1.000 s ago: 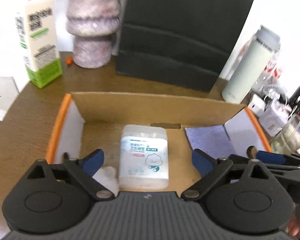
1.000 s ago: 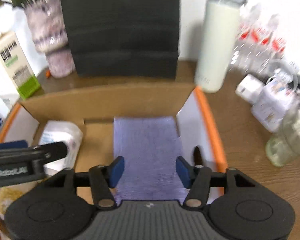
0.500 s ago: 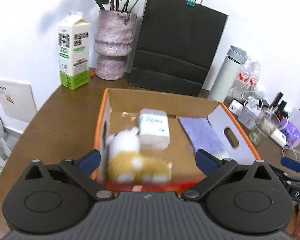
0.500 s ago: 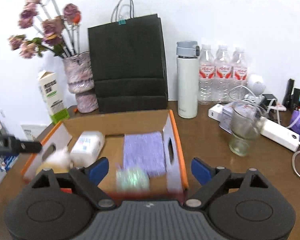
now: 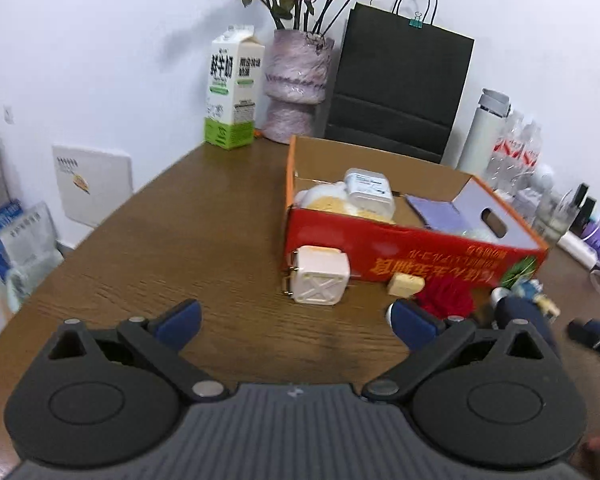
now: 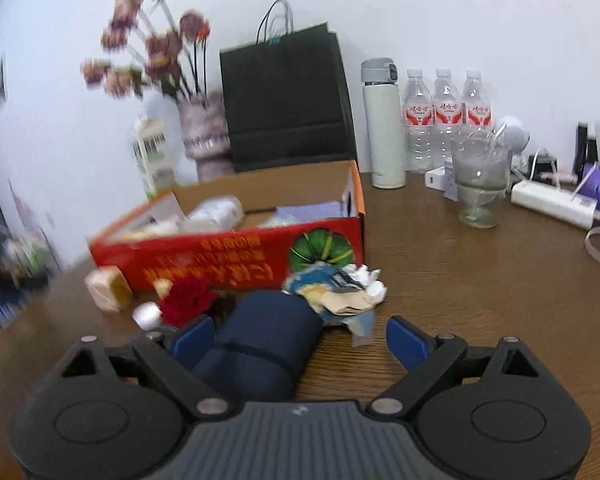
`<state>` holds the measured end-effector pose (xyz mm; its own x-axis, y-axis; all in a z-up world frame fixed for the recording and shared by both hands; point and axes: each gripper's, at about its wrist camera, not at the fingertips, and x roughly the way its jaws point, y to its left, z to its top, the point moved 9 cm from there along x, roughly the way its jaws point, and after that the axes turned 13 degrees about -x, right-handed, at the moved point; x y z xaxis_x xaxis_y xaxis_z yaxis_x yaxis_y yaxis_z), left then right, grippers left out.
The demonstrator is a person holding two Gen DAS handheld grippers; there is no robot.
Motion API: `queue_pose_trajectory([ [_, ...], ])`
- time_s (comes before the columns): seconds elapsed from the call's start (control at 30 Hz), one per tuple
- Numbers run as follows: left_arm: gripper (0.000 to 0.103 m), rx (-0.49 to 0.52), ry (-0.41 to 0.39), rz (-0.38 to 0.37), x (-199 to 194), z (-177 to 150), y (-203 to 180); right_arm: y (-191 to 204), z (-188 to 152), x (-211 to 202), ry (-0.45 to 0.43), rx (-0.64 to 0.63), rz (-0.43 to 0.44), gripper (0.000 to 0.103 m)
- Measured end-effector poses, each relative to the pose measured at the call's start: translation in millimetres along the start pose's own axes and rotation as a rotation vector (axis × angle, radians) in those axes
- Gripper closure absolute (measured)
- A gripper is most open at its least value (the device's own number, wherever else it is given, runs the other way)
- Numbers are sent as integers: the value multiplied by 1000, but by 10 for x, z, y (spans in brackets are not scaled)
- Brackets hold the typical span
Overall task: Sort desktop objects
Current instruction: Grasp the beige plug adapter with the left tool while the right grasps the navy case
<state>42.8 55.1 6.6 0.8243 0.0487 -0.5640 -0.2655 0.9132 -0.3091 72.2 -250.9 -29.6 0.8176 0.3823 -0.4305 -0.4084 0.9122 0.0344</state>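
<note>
Your left gripper [image 5: 294, 322] hovers over the brown wooden bench [image 5: 204, 240], jaws wide apart and empty, facing the white plug adapter [image 5: 319, 280] beside the red cardboard box [image 5: 412, 254]. Your right gripper [image 6: 300, 338], jaws spread wide, straddles the navy rolled fabric bundle [image 6: 266, 350] without clamping it.

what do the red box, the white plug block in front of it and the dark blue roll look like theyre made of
Red box: corrugated cardboard, glossy printed outside, raw brown inside walls.
White plug block: hard moulded plastic, matte, with an embossed X and metal prongs on its side.
Dark blue roll: soft matte fabric, probably padded; a stitched seam rings it.
</note>
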Motion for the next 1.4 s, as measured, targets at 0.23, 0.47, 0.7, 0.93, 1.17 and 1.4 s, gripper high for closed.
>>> queue_pose_trajectory([
  [0.23, 0, 64, -28, -17, -10, -145, -175, -86, -106, -73, -71, 76, 36, 1],
  [0.47, 0, 147, -34, -21, -69, -372, -261, -128, -146, -45, -61, 94, 13, 1],
  [0.7, 0, 159, 26, -109, -22, -584, -202, -155, -182, -38, -49, 124, 24, 1],
  [0.93, 0, 101, 52, -123, 206, -545, -58, -202, -209, -32, -42, 152, 6, 1],
  [1.17, 0, 33, 59, -138, 583, -61, -76, 148, -139, 135, 76, 8, -99, 8],
  [1.4, 19, 10, 108, -143, 992, 139, -229, 343, -90, 559, 201, -1, -171, 30],
])
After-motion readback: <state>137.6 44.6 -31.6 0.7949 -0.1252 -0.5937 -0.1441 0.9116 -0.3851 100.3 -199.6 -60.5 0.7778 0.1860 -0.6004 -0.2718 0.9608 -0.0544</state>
